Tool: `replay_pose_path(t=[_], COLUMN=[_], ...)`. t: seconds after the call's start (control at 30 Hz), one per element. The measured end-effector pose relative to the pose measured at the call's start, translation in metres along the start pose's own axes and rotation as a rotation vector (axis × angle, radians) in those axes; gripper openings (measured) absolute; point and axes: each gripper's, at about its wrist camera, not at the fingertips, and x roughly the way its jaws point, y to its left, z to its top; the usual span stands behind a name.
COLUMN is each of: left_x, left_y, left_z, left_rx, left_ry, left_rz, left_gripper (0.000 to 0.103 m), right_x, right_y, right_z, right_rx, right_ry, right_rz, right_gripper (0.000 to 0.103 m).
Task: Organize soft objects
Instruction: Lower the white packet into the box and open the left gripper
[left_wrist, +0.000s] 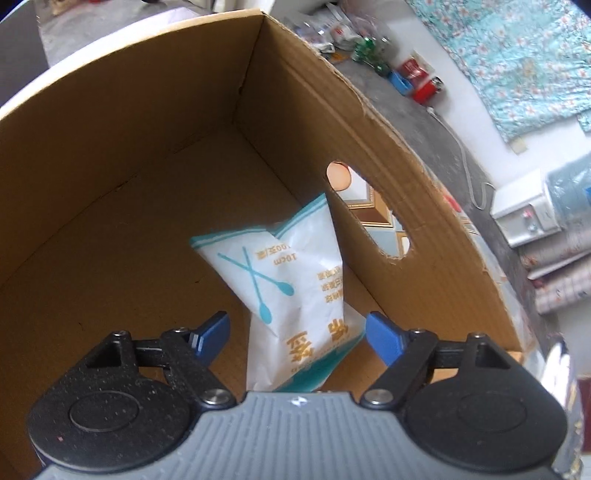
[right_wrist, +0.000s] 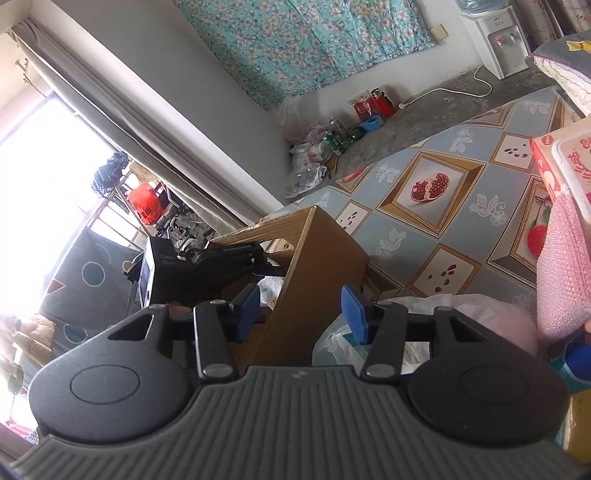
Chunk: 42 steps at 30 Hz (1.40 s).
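A white packet of cotton swabs (left_wrist: 288, 280) with teal print leans against the side wall inside the brown cardboard box (left_wrist: 147, 166). My left gripper (left_wrist: 297, 336) points down into the box and stands open. The packet's lower end lies between the blue pads (left_wrist: 214, 332), and neither pad presses on it. In the right wrist view the same box (right_wrist: 317, 266) stands on the patterned cloth, with the black left gripper (right_wrist: 221, 258) reaching into it. My right gripper (right_wrist: 301, 312) hovers in front of the box, open, holding nothing.
The box wall has an oval hand hole (left_wrist: 373, 214). Right of the box lie a crumpled white bag (right_wrist: 343, 347), a pink knitted cloth (right_wrist: 565, 288) and a pink-and-white pack (right_wrist: 565, 166) on the fruit-patterned tablecloth (right_wrist: 461, 206). Litter (right_wrist: 332, 136) and a water dispenser (right_wrist: 498, 40) stand on the floor.
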Motion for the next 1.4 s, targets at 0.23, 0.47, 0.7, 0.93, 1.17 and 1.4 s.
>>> replay_pose_path(t=[0.23,0.47,0.7,0.93,1.17,1.4], left_x=[0.003,-0.007,-0.012,-0.005,0.007,-0.008], left_y=[-0.011,-0.005,-0.006,-0.031,-0.045,-0.035], left_z=[-0.011,-0.01,-0.021,-0.037,-0.032,-0.015], left_rx=[0.161,0.516,0.935,1.166,1.135,0.922], left_ry=[-0.011,0.029,0.043,0.059,-0.006,-0.016], left_rz=[0.063,0.083,0.032,-0.068,-0.098,-0.176], left_gripper=[0.049,0.044,0.043,0.045,0.078,0.063], right_x=[-0.002,-0.001,0.0,0.004,0.003,-0.008], right_y=[-0.008,-0.012,-0.014,-0.015,-0.016,-0.017], right_z=[-0.003,-0.003,-0.003,-0.002,-0.002,-0.002], right_rx=[0.019,0.02,0.016,0.013,0.006,0.013], right_ry=[0.008,0.013,0.028,0.034,0.034,0.012], right_rz=[-0.002,-0.002,-0.01,-0.036,-0.051,-0.061], right_gripper=[0.05,0.05,0.051,0.051,0.053,0.053])
